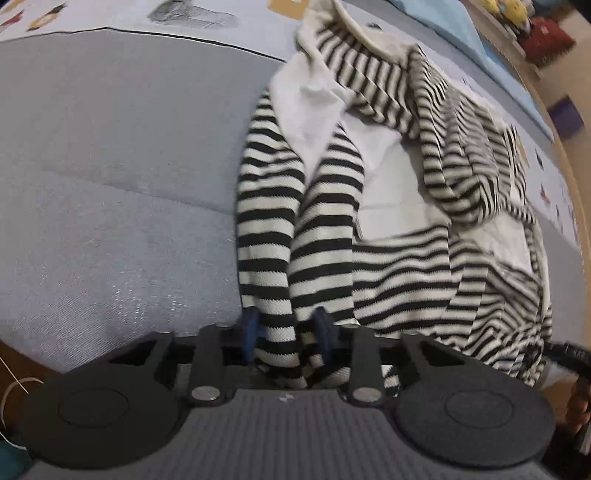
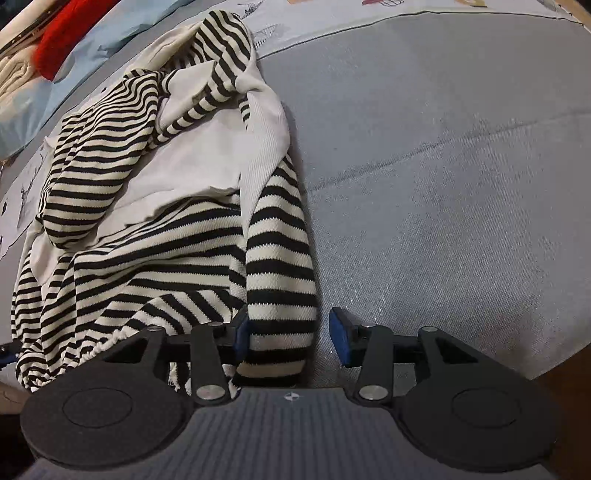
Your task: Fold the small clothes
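A black-and-white striped garment with white panels [image 1: 388, 192] lies rumpled on a grey-blue bed cover [image 1: 110, 166]. In the left wrist view, my left gripper [image 1: 286, 328] is shut on a striped edge of the garment, which bunches between the blue pads [image 1: 251, 328]. In the right wrist view the same garment [image 2: 155, 206] spreads to the left. My right gripper [image 2: 291, 332] is open around a striped sleeve or hem [image 2: 277, 258], with a gap between the cloth and the right pad [image 2: 340, 332].
A light blue printed sheet [image 2: 332, 14] covers the far part of the bed. A red cloth [image 2: 70, 33] and cream fabric [image 2: 14, 74] lie at the far left. A wooden bed edge [image 1: 576, 184] runs along the right, with toys [image 1: 517, 14] beyond.
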{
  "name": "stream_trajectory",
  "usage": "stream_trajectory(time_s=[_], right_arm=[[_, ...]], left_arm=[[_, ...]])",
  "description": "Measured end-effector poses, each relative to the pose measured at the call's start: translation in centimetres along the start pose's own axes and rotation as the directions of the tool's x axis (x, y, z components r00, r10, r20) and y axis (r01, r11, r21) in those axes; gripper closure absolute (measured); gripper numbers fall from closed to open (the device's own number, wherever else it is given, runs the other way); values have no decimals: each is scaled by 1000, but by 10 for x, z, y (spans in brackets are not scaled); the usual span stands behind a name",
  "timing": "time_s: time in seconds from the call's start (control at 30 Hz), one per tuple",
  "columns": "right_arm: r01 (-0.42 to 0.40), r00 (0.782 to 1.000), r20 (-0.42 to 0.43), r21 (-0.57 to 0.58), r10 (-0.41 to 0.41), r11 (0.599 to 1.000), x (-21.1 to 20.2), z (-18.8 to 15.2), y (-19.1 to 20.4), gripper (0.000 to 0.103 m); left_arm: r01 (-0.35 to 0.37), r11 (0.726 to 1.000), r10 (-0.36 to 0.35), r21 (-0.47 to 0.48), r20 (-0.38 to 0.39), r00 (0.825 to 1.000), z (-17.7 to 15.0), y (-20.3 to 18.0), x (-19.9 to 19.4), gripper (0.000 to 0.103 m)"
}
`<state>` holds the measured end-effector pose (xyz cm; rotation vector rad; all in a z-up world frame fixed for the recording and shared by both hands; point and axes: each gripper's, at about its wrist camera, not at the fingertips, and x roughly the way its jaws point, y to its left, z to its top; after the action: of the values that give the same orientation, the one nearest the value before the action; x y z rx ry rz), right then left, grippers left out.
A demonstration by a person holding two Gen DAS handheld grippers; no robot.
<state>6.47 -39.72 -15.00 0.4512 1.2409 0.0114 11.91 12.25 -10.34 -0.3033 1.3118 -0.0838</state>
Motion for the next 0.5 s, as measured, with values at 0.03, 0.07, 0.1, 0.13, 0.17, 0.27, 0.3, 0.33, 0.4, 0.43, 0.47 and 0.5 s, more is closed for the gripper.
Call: stream_trajectory(time_s=[0.03,0.07,0.1,0.13,0.17,0.27,0.3,0.33,0.4,0.43,0.47,0.5], right_arm=[[3,1000,0,-6,-3,1000,0,0,1,57],[4,1000,0,-8,-4,1000,0,-1,1,57],[4,1000,0,-10,-4,1000,0,-1,2,60],[2,1000,1,-12,-2,1000,0,-2,2,64],[-7,1000,1,-12,7,1000,-1,-2,2,79],[-36,999,11,9,36,999,-5,-1,-1,91],[-36,999,17,16,36,999,-5,0,-2,91],[-37,999,21,25,36,999,-7,1,-3,91],[-45,999,18,39,44,998,-7,1,-5,90],[-48,999,13,36,47,998,-6,1,-5,87],[-46,999,5,29,46,999,-5,0,-3,86],[-38,999,3,20,38,999,-4,-1,-1,86]], left_arm=[[7,1000,-7,16,-7,1000,-1,-3,2,84],[17,999,-16,32,-12,1000,-1,-6,2,86],[26,999,-26,42,-10,1000,-2,-8,1,86],[45,998,-45,36,-2,999,-1,-8,-1,86],[71,997,-71,18,9,997,-1,-5,-4,86],[80,995,-79,-64,22,997,1,7,-10,69],[57,995,-56,-81,11,998,1,10,-9,63],[40,995,-41,-90,-3,999,0,11,-6,54],[43,996,-45,-81,-26,999,0,9,-2,51],[49,996,-51,-72,-34,998,0,7,0,47],[54,997,-57,-62,-45,997,0,4,1,40],[52,997,-54,-53,-54,997,0,1,4,37]])
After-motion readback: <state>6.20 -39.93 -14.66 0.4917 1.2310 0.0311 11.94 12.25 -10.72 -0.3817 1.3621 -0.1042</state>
